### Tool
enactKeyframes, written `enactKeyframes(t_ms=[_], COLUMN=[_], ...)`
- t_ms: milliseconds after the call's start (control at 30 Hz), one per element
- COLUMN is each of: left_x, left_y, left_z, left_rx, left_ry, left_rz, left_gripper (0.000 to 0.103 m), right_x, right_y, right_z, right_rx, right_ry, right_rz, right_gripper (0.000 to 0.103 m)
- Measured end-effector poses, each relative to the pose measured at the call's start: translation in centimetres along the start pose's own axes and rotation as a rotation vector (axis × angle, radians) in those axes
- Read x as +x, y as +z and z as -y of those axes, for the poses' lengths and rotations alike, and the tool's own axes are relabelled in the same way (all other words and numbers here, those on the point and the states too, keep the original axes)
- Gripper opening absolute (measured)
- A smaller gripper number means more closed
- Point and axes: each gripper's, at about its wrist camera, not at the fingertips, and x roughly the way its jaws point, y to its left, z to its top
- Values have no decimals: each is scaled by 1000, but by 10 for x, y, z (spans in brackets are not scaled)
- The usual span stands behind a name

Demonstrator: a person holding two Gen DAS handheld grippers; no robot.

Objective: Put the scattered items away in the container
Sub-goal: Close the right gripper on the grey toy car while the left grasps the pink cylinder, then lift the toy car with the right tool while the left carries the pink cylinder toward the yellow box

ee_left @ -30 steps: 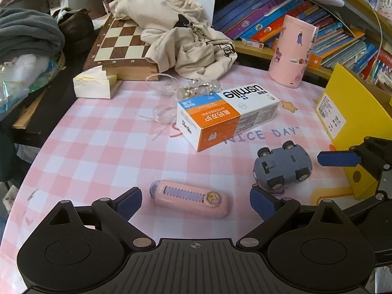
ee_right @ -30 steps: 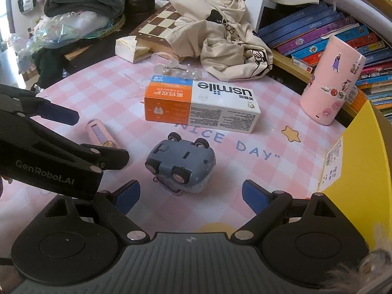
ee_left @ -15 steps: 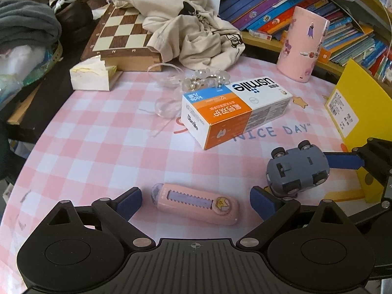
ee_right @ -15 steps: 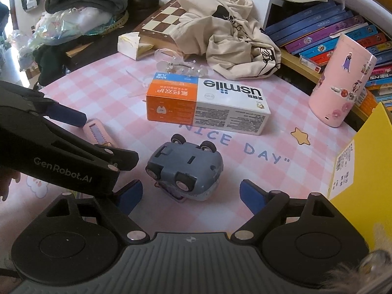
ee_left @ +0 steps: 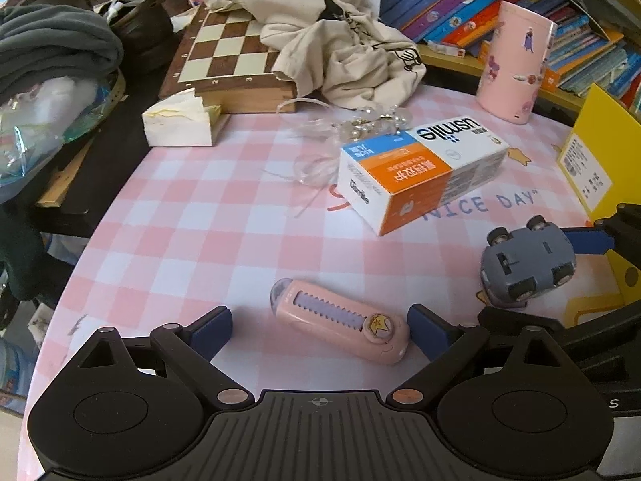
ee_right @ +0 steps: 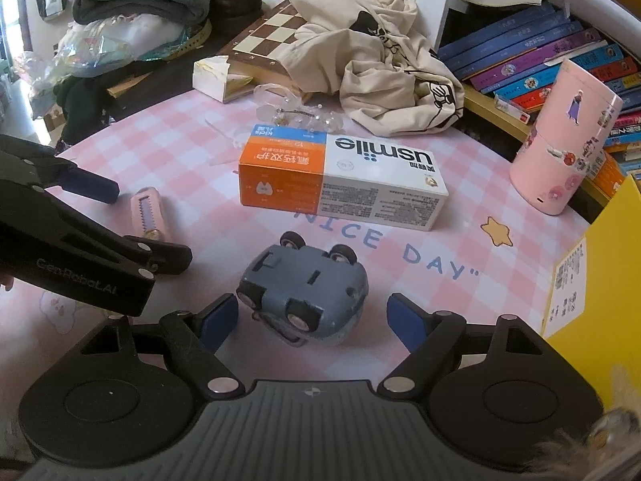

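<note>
A pink utility knife lies on the checked tablecloth between the open fingers of my left gripper; it also shows in the right wrist view. A grey toy car lies upside down between the open fingers of my right gripper; it also shows in the left wrist view. An orange and white toothpaste box lies further back, also in the left wrist view. The yellow container stands at the right, also in the left wrist view.
A pink cylinder, a chessboard, a beige cloth bag, a tissue pack and clear plastic bits sit at the back. Books line a shelf at the right. The table edge runs along the left.
Both grippers have moved forward and lower. The knife now lies between my left fingers and the car sits closer between my right fingers. Nothing was gripped.
</note>
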Motion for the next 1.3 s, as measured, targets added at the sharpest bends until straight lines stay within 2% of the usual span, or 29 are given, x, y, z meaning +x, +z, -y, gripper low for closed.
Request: enactKeyframes(t_ms=[167, 267, 333, 400, 700, 1033, 1300], left_x=[2, 2, 1, 1, -4, -27, -46], left_y=[1, 2, 3, 4, 4, 4, -2], left_z=[1, 3, 4, 5, 0, -9, -8], left_rx=[3, 13, 22, 31, -6, -83, -88], left_ry=[-2, -4, -8, -7, -37, -70, -82], left_rz=[10, 15, 19, 23, 20, 57, 83], left_gripper=[93, 89, 82, 77, 76, 76, 76], right_x=[2, 2, 2, 1, -5, -17, -31], right_y=[2, 2, 2, 1, 0, -2, -6], right_z=[-1, 0, 0, 0, 3, 1, -8], right_rx=[-8, -6, -3, -3, 15, 23, 19], right_ry=[2, 6, 12, 11, 7, 6, 2], right_rz=[1, 1, 2, 1, 3, 13, 29], right_gripper=[70, 62, 60, 60, 59, 59, 59])
